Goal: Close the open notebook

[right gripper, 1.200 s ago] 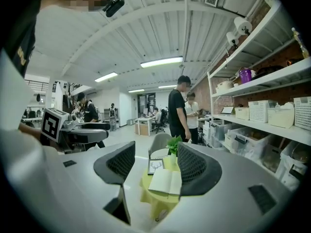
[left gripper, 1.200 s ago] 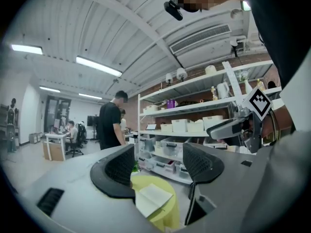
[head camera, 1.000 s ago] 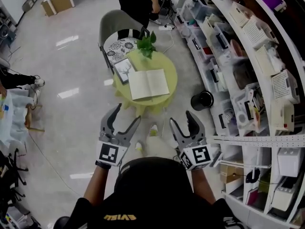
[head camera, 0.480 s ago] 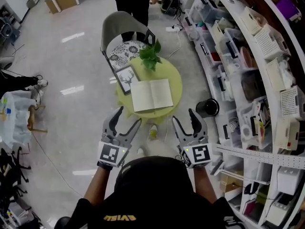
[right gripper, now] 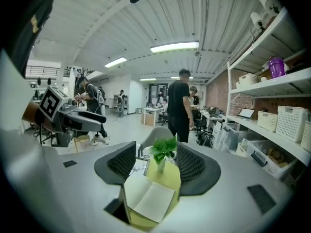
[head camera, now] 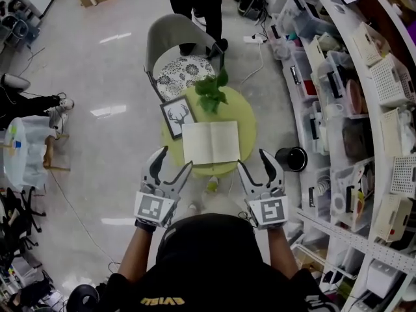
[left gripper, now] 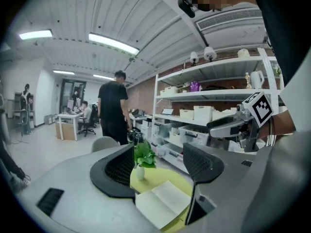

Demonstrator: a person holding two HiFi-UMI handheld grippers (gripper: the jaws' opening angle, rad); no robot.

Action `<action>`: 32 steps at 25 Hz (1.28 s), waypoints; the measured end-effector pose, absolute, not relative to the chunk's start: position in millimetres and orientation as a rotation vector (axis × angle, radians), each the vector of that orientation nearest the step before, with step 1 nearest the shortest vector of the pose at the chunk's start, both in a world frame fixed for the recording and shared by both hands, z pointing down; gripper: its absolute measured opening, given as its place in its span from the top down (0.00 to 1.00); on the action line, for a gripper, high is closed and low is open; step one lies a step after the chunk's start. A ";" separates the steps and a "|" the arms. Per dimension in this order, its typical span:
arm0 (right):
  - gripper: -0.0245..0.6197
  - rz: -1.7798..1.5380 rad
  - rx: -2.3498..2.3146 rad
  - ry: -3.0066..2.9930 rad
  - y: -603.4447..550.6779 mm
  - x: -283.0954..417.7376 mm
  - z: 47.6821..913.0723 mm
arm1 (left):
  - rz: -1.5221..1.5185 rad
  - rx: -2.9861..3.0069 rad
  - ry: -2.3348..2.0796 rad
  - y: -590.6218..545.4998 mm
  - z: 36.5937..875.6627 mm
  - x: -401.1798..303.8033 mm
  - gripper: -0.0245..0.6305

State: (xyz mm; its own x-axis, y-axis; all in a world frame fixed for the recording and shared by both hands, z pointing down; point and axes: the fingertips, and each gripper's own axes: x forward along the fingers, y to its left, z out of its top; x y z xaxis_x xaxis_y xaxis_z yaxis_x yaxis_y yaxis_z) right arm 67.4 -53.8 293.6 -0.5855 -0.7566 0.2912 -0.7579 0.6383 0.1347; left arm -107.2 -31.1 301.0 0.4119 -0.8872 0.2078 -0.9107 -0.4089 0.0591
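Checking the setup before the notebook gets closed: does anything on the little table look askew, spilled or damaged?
Nothing spilled or damaged. The notebook lies open and flat on the round table, the plant upright behind it. Only the framed deer picture sits skewed to the notebook, right at the table's left rim.

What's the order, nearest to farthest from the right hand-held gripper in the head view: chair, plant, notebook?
1. Open notebook, on the table's near side.
2. Potted plant, at the table's far edge.
3. Grey chair, beyond the table.
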 end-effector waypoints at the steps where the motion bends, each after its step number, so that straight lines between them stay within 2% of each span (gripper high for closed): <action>1: 0.59 0.008 1.200 -2.543 -62.7 65.6 296.6 | 0.225 2.482 -1.632 -39.4 300.6 -111.6 0.47; 6: 0.60 0.144 1.118 -2.571 -87.4 66.2 329.8 | 0.283 2.399 -1.737 -67.8 308.8 -128.7 0.47; 13: 0.60 0.112 1.061 -2.491 -111.0 59.0 391.0 | 0.203 2.316 -1.691 -99.5 349.4 -150.7 0.47; 28: 0.60 0.428 1.170 -2.326 -142.8 42.8 504.2 | 0.380 2.205 -1.397 -126.2 529.8 -171.1 0.47; 32: 0.60 0.399 1.120 -2.282 -146.4 47.1 548.4 | 0.422 2.171 -1.322 -124.1 575.9 -163.7 0.47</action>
